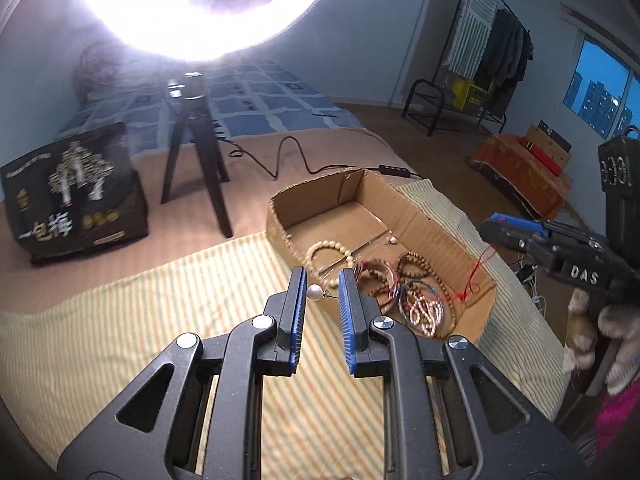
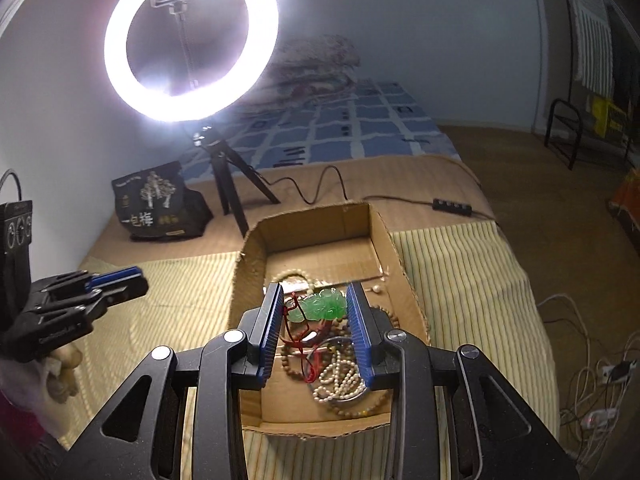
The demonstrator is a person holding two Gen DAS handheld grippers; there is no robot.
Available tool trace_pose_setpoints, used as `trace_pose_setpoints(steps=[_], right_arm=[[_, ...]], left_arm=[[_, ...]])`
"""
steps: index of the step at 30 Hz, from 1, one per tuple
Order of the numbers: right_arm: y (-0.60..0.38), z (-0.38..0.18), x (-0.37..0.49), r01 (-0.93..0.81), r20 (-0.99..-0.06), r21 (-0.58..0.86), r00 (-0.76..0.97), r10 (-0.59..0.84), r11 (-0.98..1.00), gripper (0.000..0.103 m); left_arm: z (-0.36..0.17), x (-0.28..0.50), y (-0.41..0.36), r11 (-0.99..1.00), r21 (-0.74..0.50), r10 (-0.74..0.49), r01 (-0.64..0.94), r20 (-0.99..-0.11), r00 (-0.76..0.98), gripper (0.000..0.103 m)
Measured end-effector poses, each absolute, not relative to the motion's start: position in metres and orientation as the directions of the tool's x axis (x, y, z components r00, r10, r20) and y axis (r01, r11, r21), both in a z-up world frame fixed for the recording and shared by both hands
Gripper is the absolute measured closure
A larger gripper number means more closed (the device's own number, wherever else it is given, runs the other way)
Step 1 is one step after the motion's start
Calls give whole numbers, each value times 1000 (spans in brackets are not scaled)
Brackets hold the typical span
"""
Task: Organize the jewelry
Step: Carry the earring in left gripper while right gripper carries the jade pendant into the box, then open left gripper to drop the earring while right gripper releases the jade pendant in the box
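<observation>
Left gripper: its jaws pinch a small pearl earring. The pearl touches the left jaw and a thin pin reaches the right jaw. It hangs just over the near left wall of the cardboard box.
Right gripper: its jaws are spread apart over the box. A green pendant on a red cord shows between them. I cannot tell if it touches either jaw or just lies below.
Cardboard box: it sits open on the striped cloth on the bed. Its near wall is partly hidden by the grippers.
Jewelry in the box: a pale bead bracelet, brown bead bracelets, a pile of small pearls and one loose pearl near the far side. They lie in a tangle, so it is hard to count them.
Ring light: it stands on a black tripod at the far end of the bed. In the left wrist view its glare hides the top.
Black bag: it stands left of the tripod.
Hard to see: the far right of the room is dark and bent by the lens.
</observation>
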State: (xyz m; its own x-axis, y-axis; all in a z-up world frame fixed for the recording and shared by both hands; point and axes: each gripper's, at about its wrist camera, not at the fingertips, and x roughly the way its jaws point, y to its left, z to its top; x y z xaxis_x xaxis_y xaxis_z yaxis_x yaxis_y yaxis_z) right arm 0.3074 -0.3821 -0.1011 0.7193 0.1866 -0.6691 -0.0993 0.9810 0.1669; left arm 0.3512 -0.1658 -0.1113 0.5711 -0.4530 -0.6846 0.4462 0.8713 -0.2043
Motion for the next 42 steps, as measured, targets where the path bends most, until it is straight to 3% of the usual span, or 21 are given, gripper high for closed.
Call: trace_pose_setpoints(steps=[26, 27, 29, 30, 32, 42], right_arm=[[-394, -133, 327, -42, -738, 139, 662, 132, 989, 72], [-394, -133, 327, -42, -740, 137, 660, 130, 990, 71], [-392, -133, 327, -41, -741, 127, 661, 123, 991, 64], [-392, -133, 327, -39, -740, 122, 663, 117, 992, 56], [-392, -132, 326, -32, -735, 112, 670, 105, 993, 46], [-391, -119, 319, -26, -724, 104, 683, 94, 994, 45]], left_arm=[[-148, 413, -220, 884, -193, -414, 426, -748, 519, 88], [-148, 414, -220, 885, -188, -409, 425, -748, 522, 88], [-147, 414, -219, 887, -188, -407, 421, -748, 524, 75], [-146, 414, -218, 888, -193, -410, 418, -746, 525, 68], [-144, 413, -217, 888, -197, -412, 415, -742, 529, 68], [-128, 403, -211, 894, -181, -401, 410, -731, 552, 68]])
